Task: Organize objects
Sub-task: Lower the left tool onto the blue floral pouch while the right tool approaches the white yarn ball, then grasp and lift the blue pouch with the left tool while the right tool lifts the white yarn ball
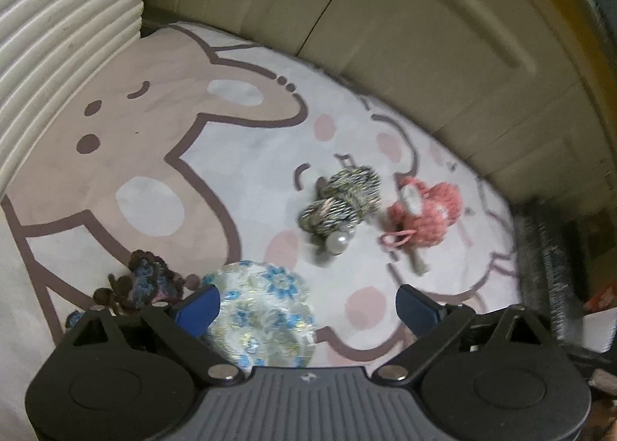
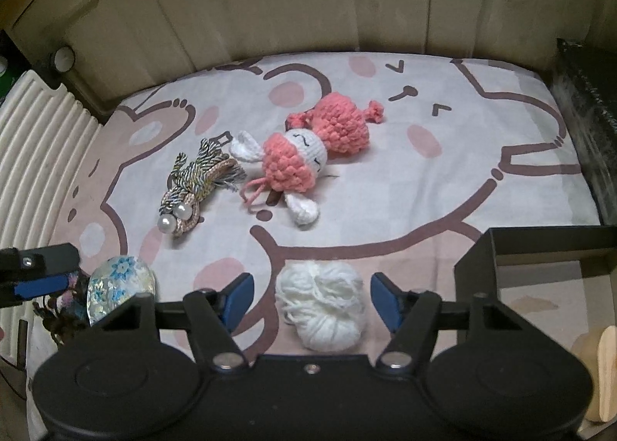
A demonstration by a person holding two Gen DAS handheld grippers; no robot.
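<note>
Dark open box at right of cartoon-print mat, interior mostly hidden, white yarn ball on mat between apart jaws of right gripper, untouched, floral round piece between wide-apart left gripper, pink crochet doll and braided cord bundle mid-mat.

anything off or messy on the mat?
Nothing damaged or spilled. The pink crochet doll lies on its side, and the braided cord charm beside it is skewed with frayed ends. The white yarn ball sits loose between the right claw's open fingers.
</note>
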